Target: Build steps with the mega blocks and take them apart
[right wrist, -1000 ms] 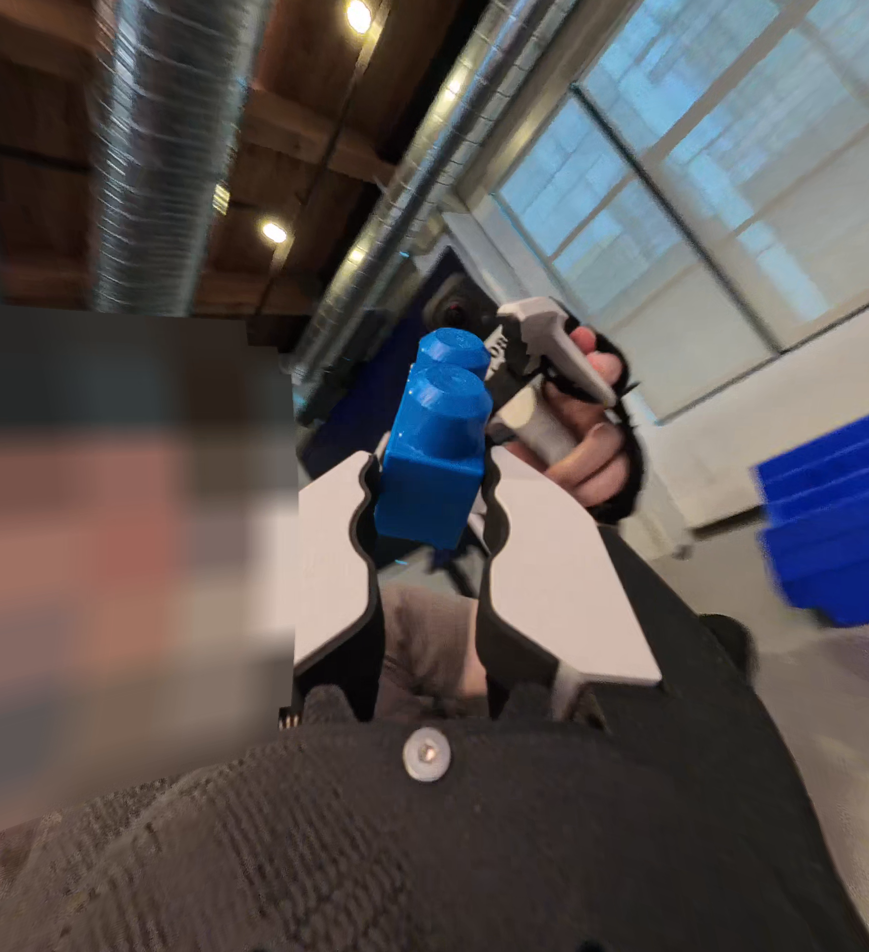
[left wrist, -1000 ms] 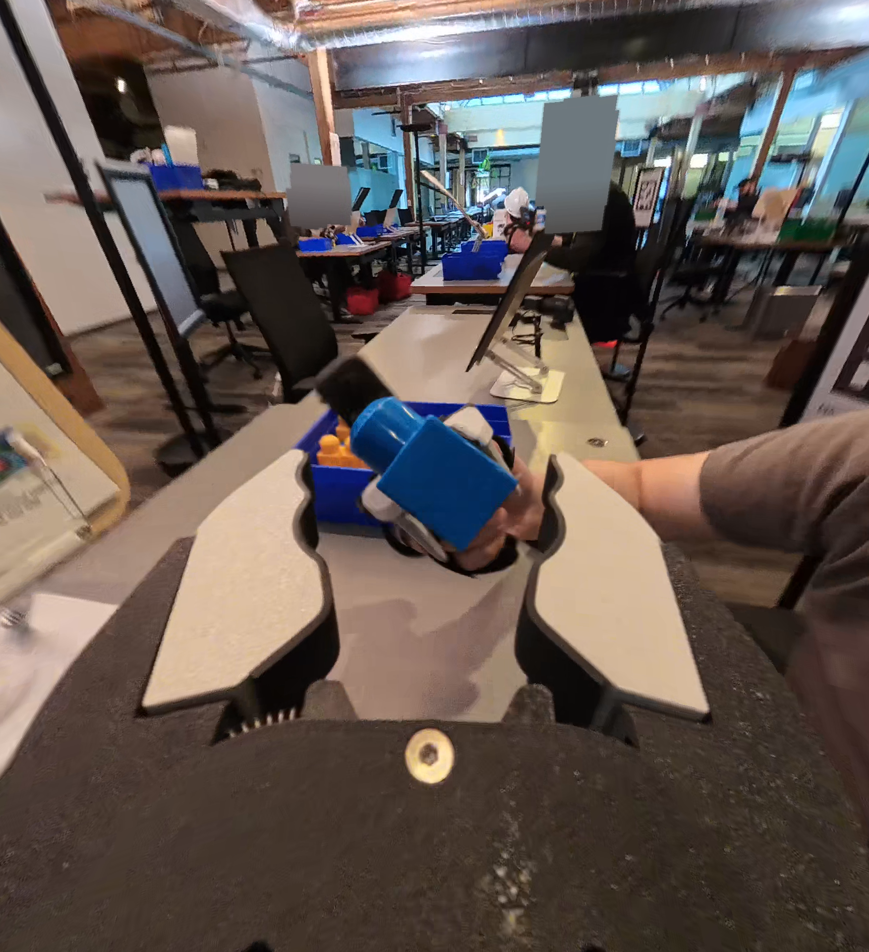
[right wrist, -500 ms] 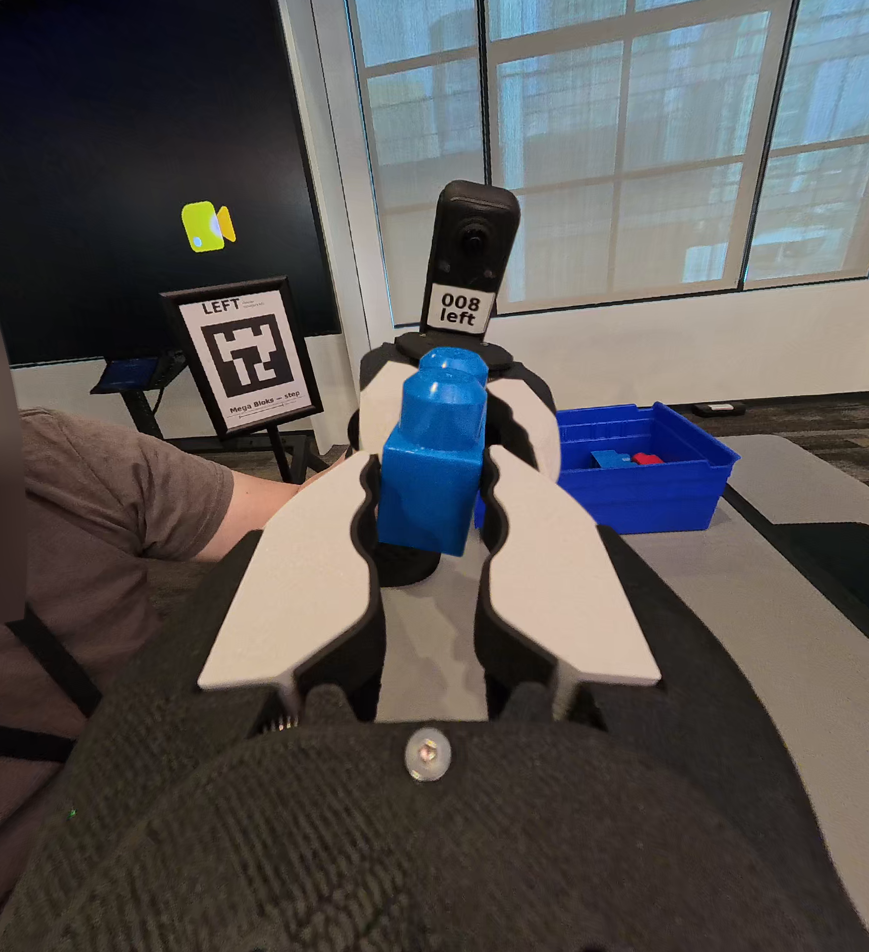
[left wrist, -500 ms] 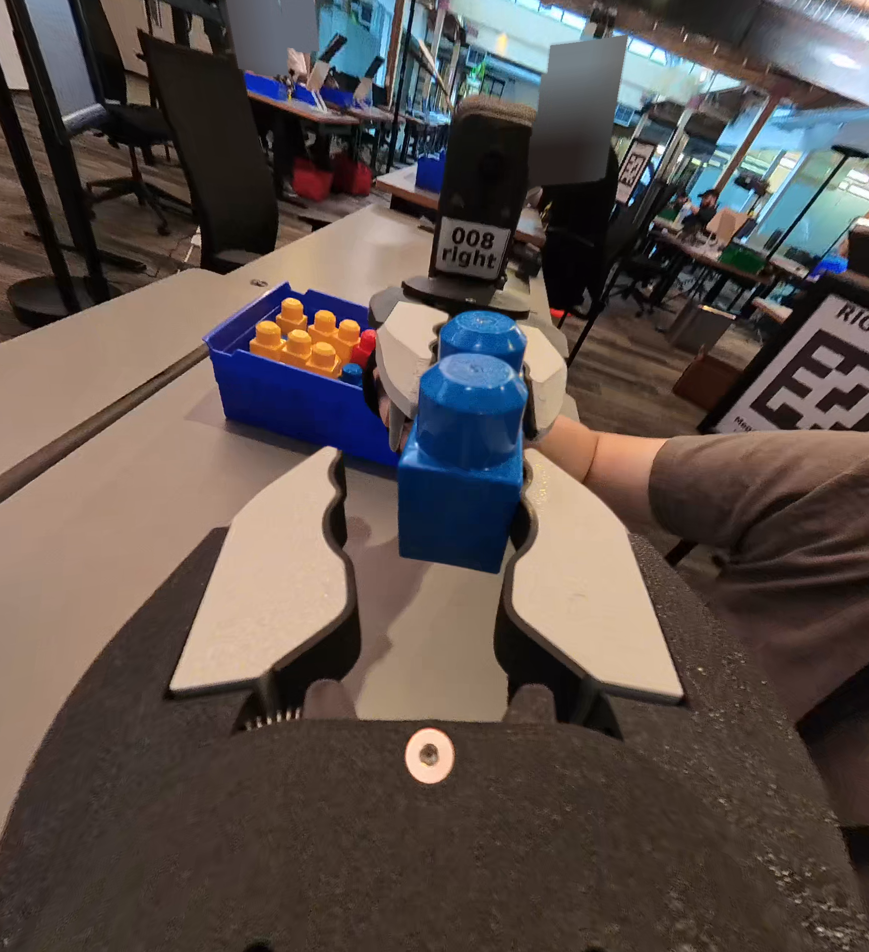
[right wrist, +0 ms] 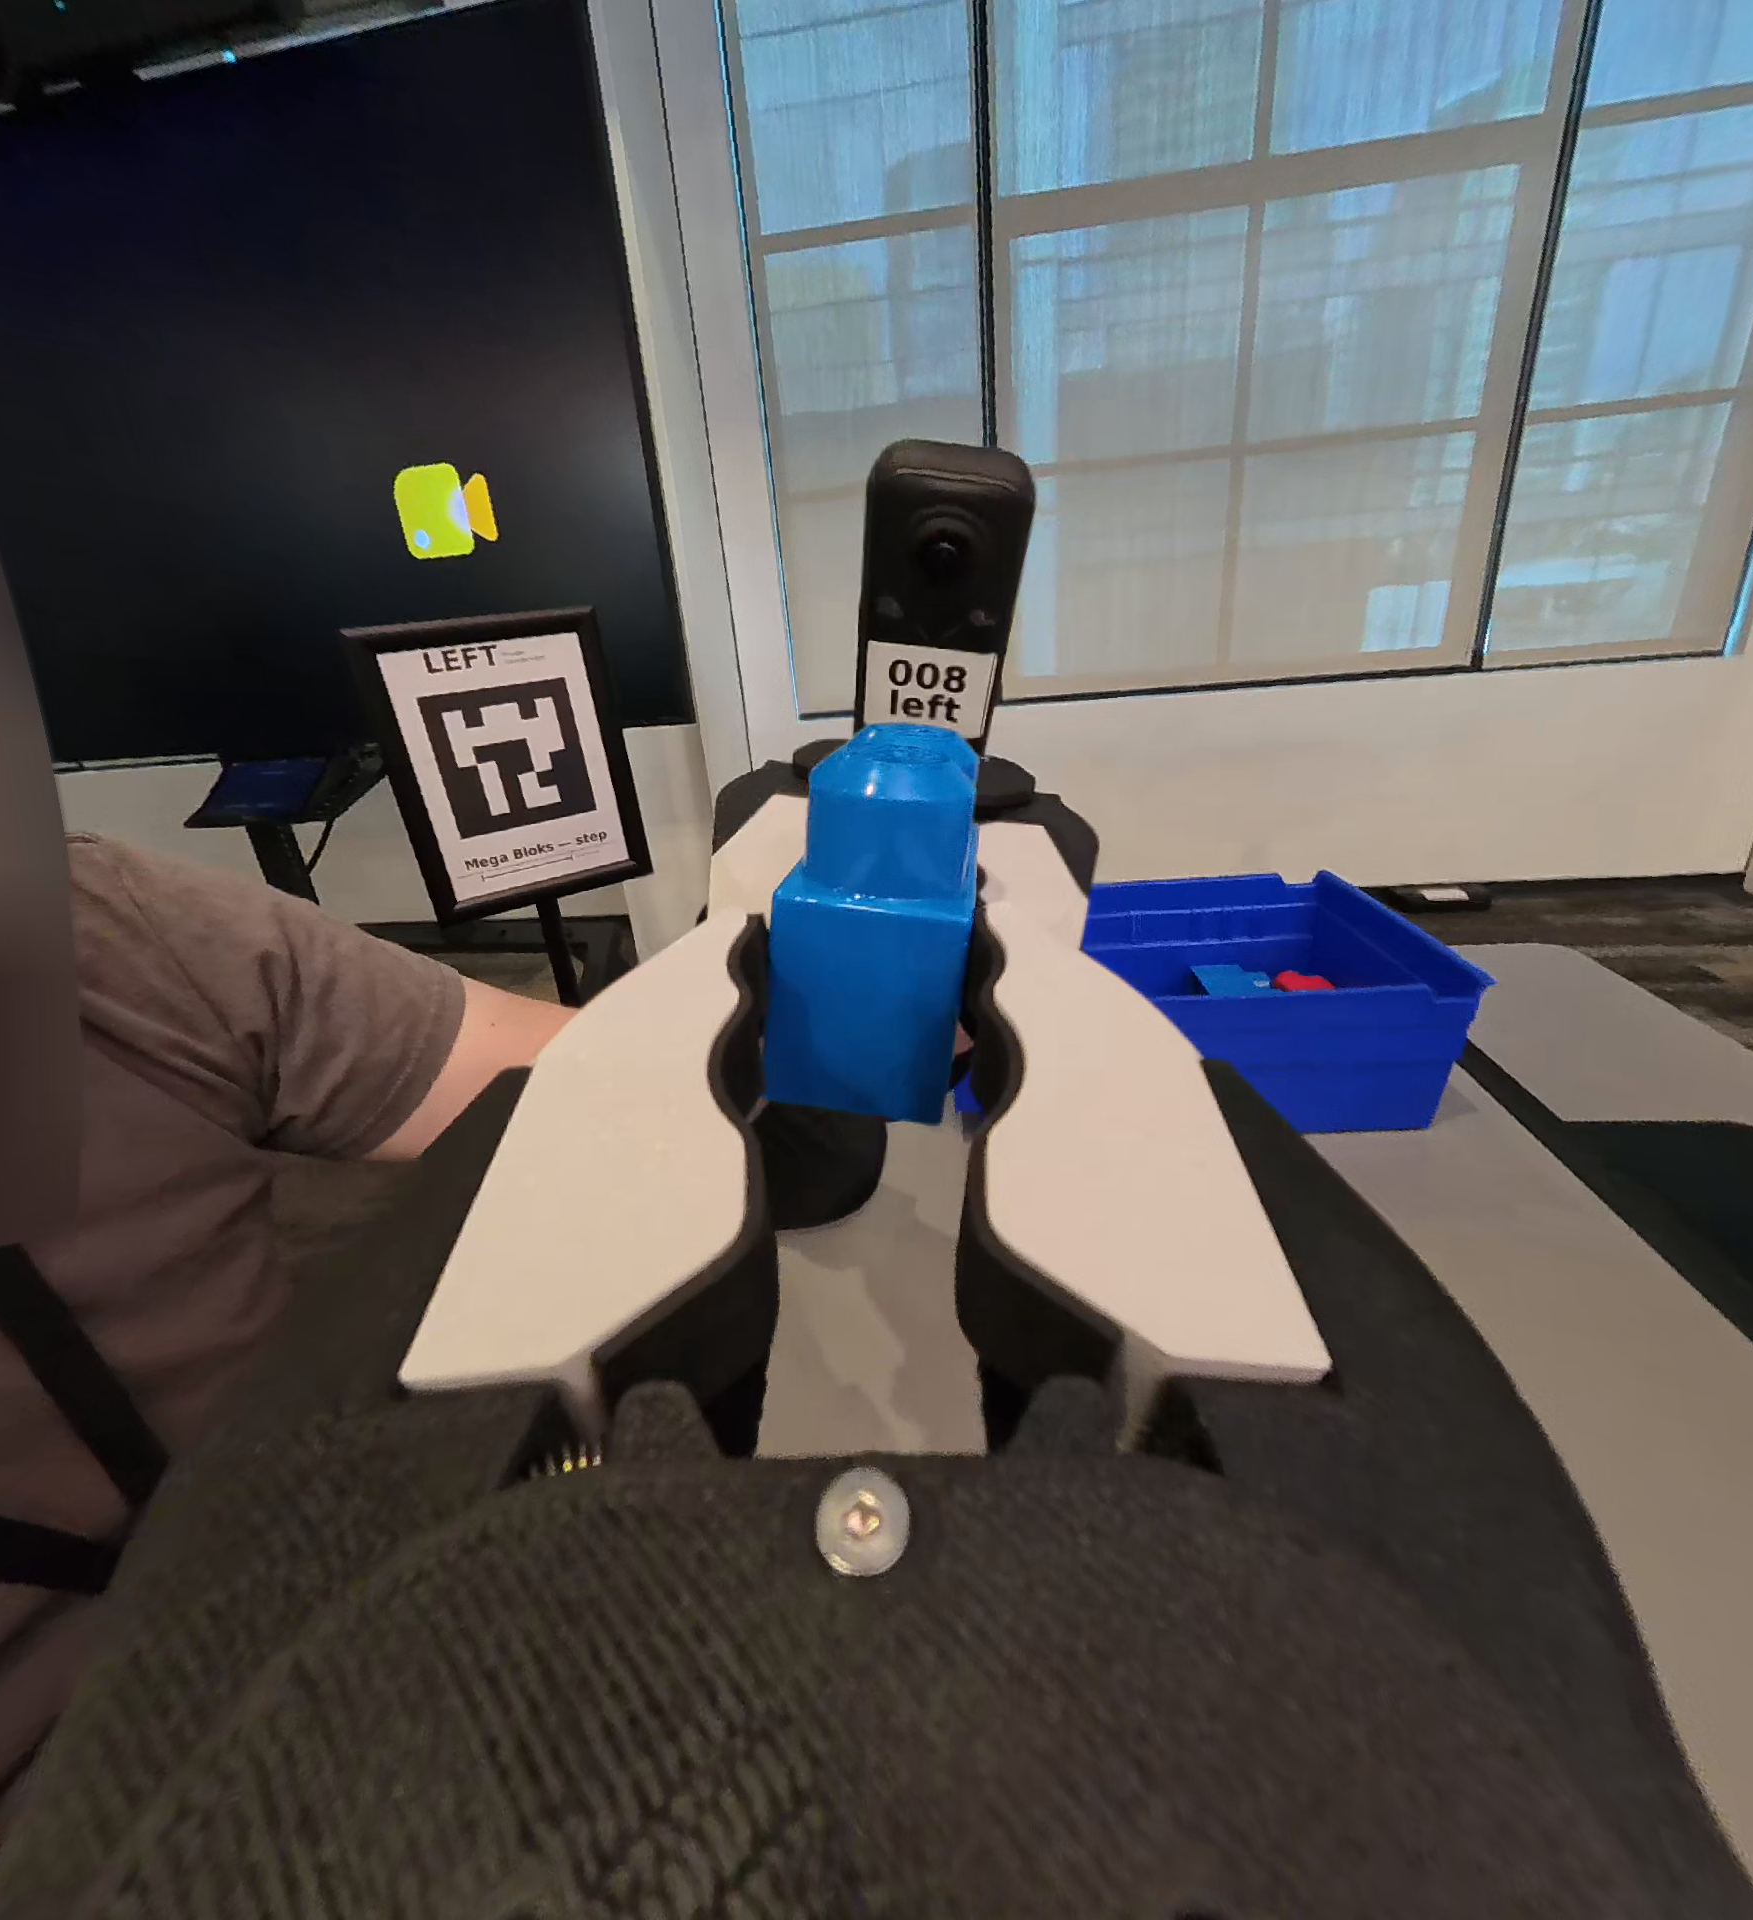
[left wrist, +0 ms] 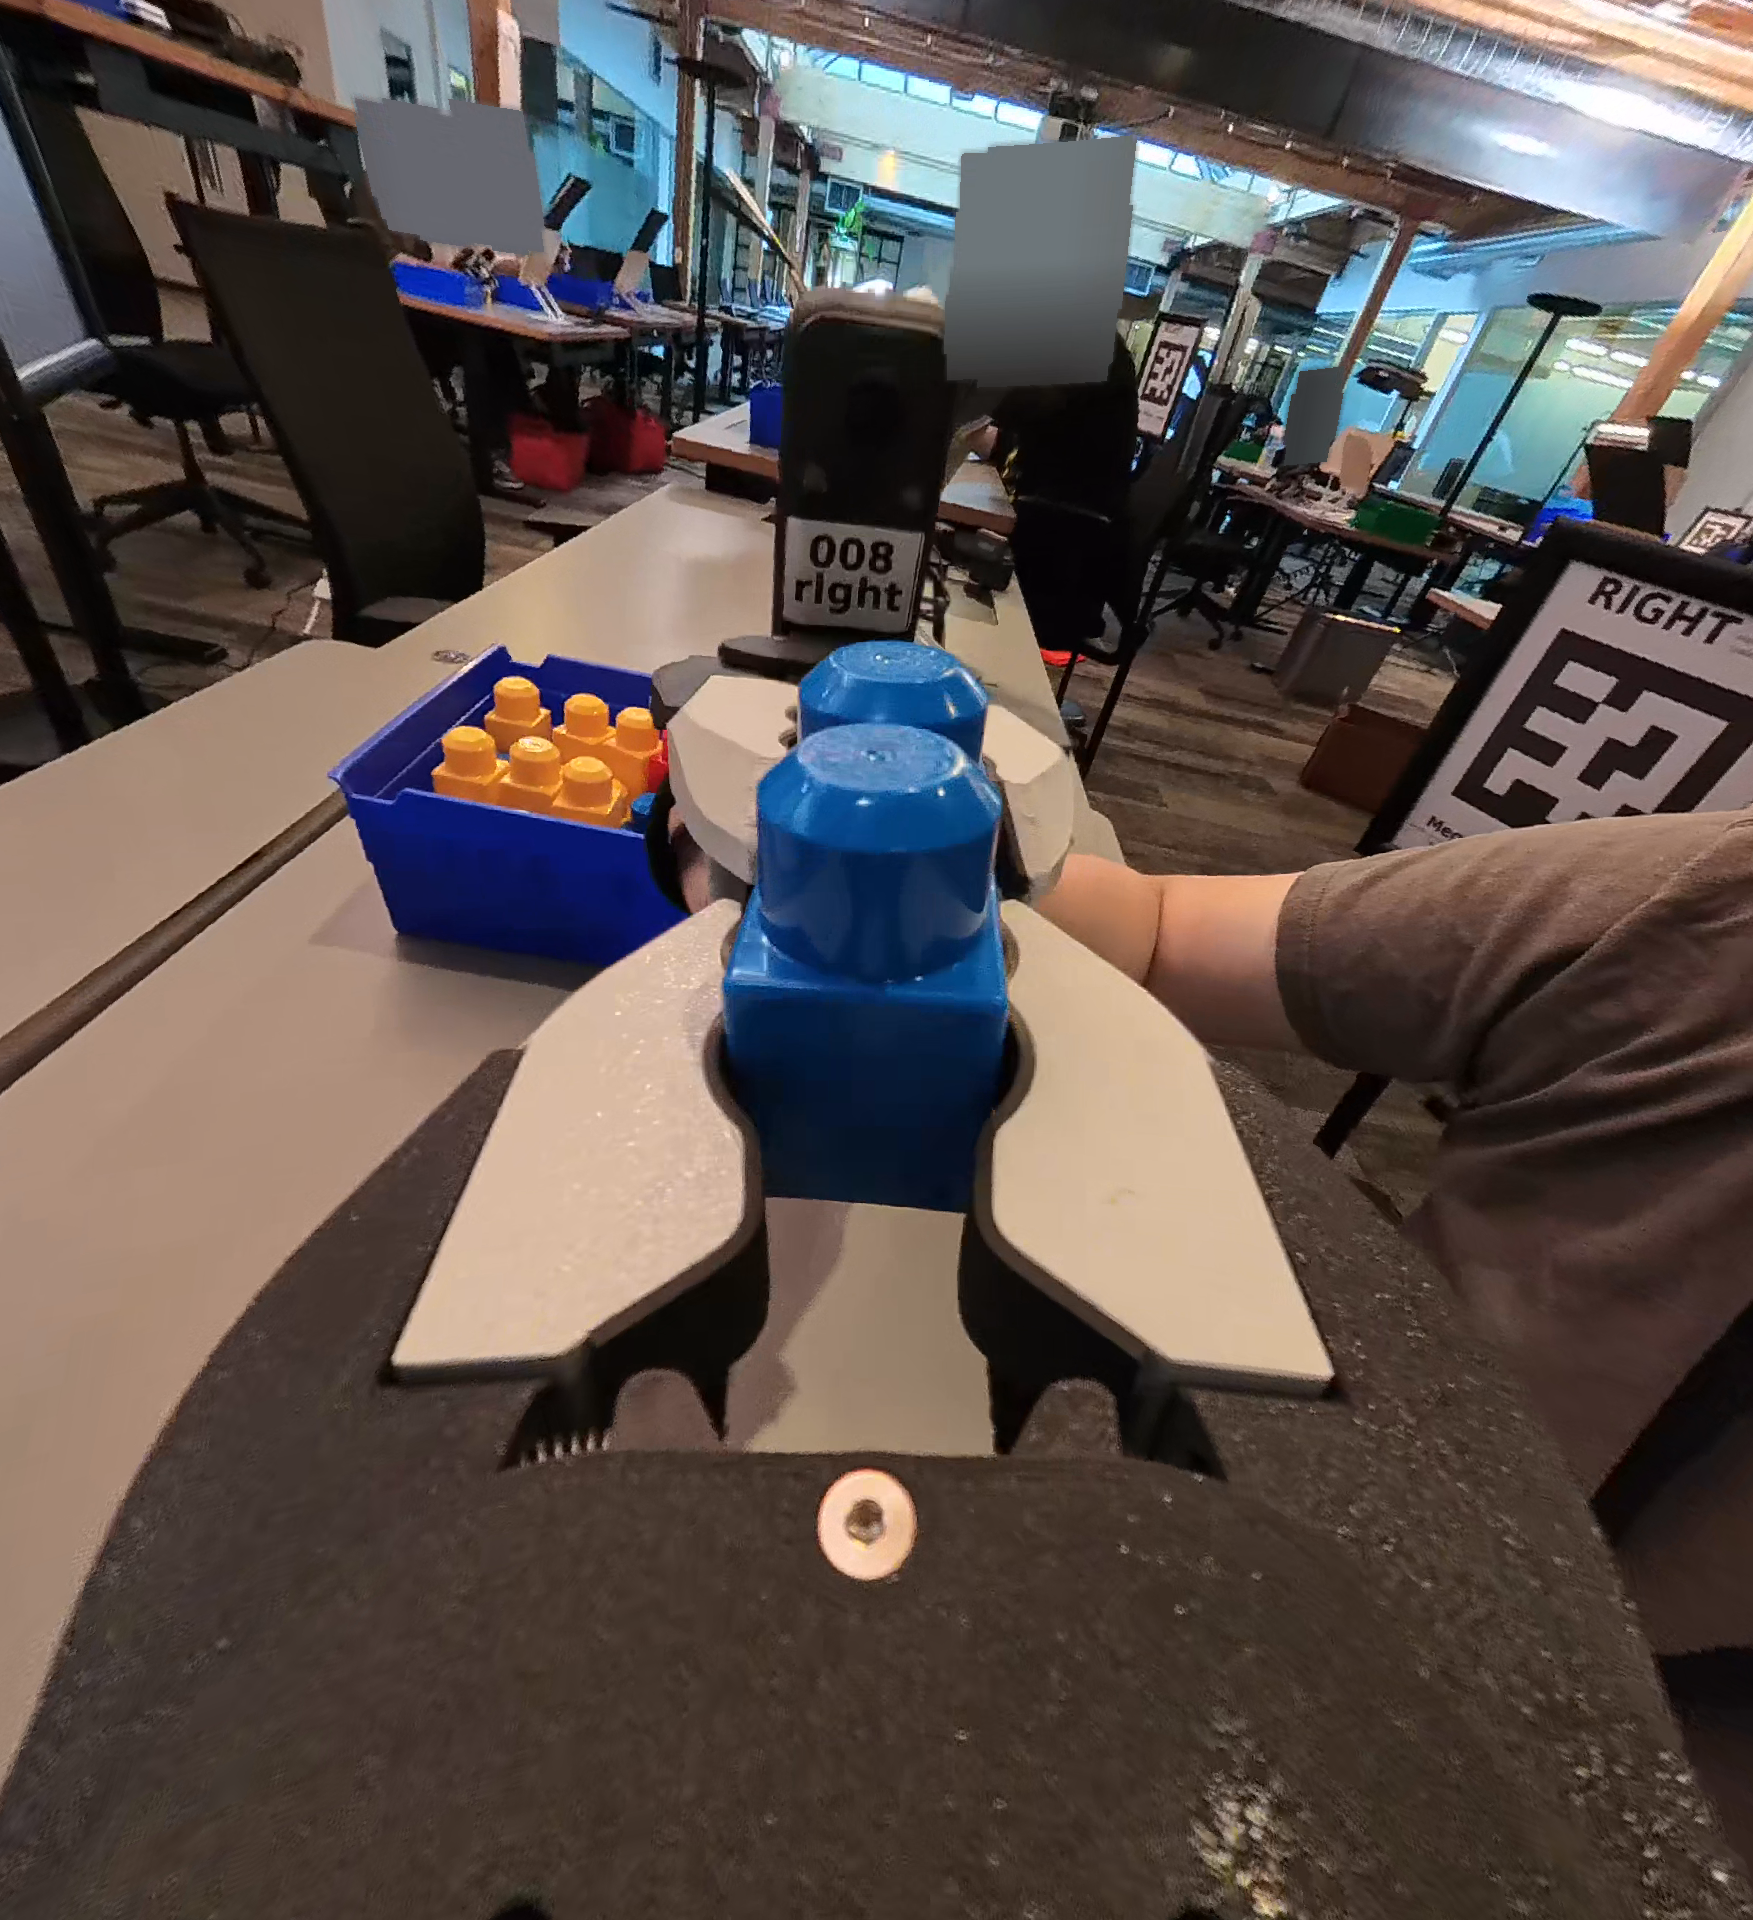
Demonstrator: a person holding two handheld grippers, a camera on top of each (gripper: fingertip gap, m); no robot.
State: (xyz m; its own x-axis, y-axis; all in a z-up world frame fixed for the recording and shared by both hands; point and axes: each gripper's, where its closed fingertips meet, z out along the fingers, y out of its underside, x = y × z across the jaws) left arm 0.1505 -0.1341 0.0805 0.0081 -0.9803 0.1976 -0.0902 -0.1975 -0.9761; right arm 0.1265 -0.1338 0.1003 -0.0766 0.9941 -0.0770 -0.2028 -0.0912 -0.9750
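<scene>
We hold one blue block [left wrist: 867, 1049] above the table [left wrist: 176, 1091], pinched at one end by our left gripper [left wrist: 867, 1049] and at the other by our right gripper [right wrist: 867, 997]. Behind the block sits a blue bin [left wrist: 498, 883] holding orange blocks [left wrist: 550, 753].

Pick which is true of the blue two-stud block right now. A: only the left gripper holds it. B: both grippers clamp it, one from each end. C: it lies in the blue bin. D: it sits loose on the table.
B: the blue block sits clamped between the left gripper and the right gripper, which meet it from opposite ends.
</scene>
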